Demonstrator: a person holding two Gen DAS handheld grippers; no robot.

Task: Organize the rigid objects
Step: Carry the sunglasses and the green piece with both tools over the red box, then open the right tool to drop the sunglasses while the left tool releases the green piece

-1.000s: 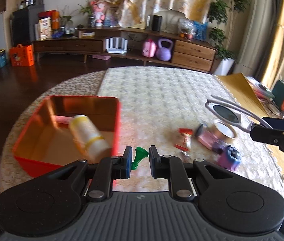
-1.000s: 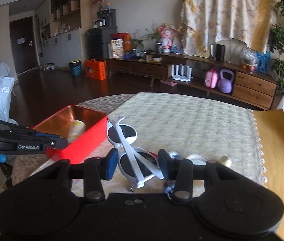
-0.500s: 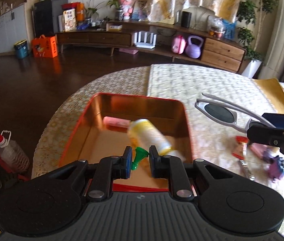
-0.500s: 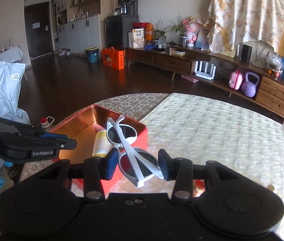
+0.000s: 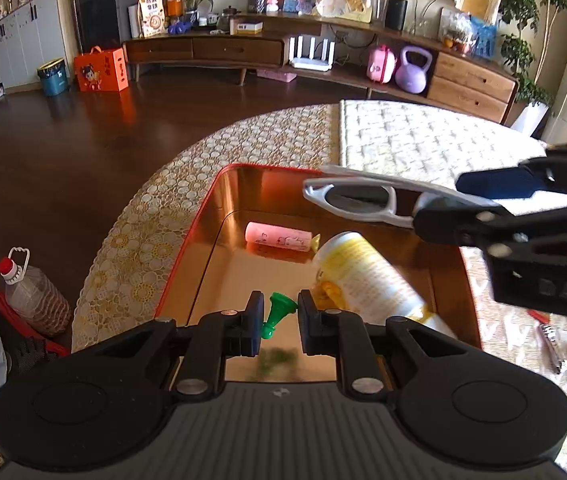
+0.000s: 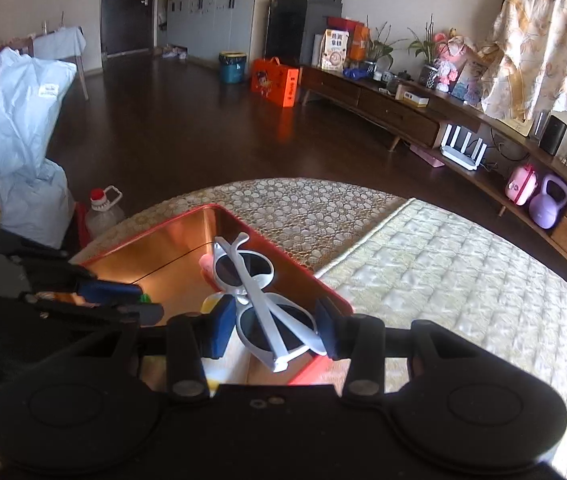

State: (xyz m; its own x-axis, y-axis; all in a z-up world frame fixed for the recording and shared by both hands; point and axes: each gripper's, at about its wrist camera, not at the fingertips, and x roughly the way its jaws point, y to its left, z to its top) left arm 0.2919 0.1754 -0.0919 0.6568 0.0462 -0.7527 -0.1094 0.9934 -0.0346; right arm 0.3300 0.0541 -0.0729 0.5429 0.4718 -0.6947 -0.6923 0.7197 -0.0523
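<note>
L wrist view: left gripper [image 5: 280, 318] clenched on green peg [image 5: 277, 314], above tin [image 5: 187, 256] w/ bottle [image 5: 367, 276].

R wrist view: right gripper [image 6: 273, 330] grasping sunglasses [image 6: 261, 300] over tin's rim [image 6: 335, 294]. Risk: both grippers crowd the tin; sunglasses may snag the rim, tip onto tabletop [image 6: 443, 280].

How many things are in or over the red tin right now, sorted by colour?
White: 1, the sunglasses held in the right tool
Green: 1, the small green piece held in the left tool
Pink: 1, the pink tube lying in the red tin
Yellow and white: 1, the bottle lying in the tin
Total: 4
</note>
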